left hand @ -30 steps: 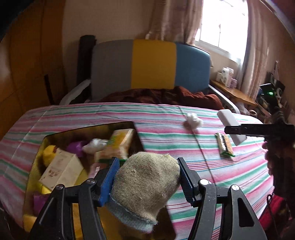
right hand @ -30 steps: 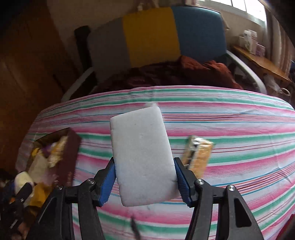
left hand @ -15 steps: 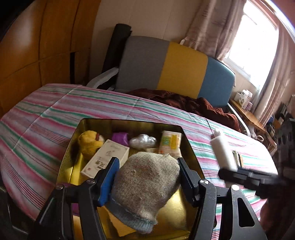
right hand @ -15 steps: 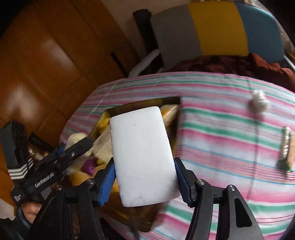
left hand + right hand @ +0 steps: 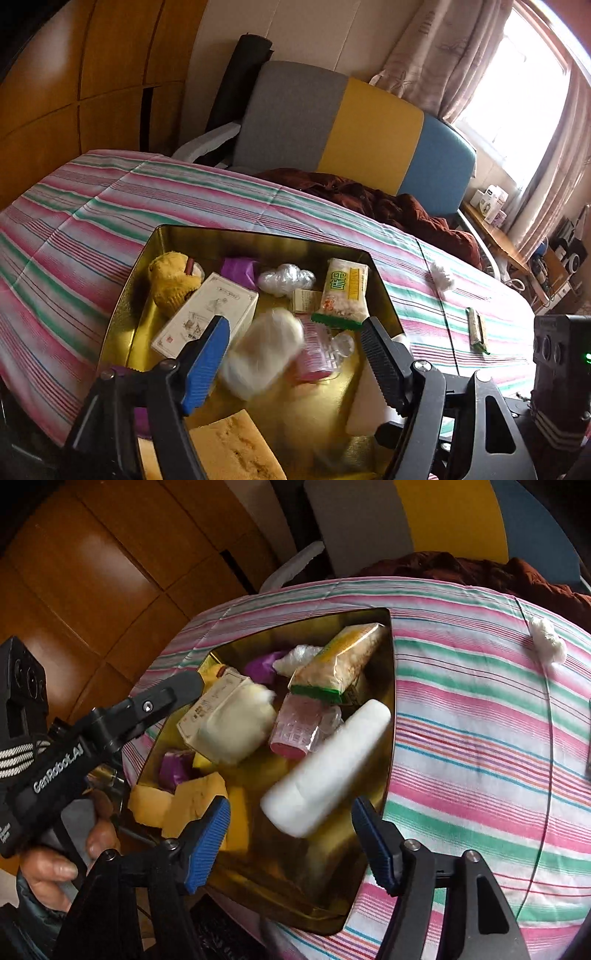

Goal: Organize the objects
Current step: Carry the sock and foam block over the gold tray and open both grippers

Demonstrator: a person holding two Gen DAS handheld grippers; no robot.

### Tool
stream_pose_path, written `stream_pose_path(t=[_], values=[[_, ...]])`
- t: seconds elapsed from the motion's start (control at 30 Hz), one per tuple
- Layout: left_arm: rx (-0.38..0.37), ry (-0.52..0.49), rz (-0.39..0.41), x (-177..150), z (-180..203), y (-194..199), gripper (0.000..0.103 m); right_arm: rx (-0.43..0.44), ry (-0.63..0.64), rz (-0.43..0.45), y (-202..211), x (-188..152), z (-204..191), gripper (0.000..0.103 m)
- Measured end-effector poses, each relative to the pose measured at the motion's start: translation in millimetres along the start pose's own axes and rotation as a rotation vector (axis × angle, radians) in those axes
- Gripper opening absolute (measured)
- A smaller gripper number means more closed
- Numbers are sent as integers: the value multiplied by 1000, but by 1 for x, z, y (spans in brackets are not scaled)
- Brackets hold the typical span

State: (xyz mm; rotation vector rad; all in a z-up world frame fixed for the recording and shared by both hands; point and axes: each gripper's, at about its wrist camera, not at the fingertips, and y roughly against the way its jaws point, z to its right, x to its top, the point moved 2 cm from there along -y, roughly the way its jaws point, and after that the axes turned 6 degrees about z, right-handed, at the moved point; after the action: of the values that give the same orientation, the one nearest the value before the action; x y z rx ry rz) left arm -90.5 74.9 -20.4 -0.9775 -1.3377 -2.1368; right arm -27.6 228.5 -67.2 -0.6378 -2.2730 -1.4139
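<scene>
A gold tin sits on the striped bed cover, holding several items. My left gripper hovers over it, its jaws opening. A blurred beige knitted sock drops between them, free of both pads. In the right wrist view the sock lies on a white box inside the tin. My right gripper is also opening above the tin's near end. A white foam block falls tilted between its jaws, touching neither pad. A left gripper finger reaches in from the left.
In the tin lie a yellow plush toy, a snack packet, a pink cup and a yellow sponge. A white cotton wad and a snack bar lie on the cover. A hand holds the left gripper.
Both grippers swung left over the tin, then opened. The sock left the left jaws and the white block left the right jaws; both now drop into the tin.
</scene>
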Motion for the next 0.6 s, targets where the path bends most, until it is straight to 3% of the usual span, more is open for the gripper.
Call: stream_pose_path(t=[0.47, 0.53, 0.6], values=[[88, -95, 43, -9, 11, 18, 77, -80, 96, 49, 15, 1, -16, 69], [104, -115, 54, -10, 14, 22, 78, -97, 111, 63, 19, 0, -18, 73], [108, -127, 58, -11, 17, 25, 79, -122, 126, 81, 21, -1, -19, 83]])
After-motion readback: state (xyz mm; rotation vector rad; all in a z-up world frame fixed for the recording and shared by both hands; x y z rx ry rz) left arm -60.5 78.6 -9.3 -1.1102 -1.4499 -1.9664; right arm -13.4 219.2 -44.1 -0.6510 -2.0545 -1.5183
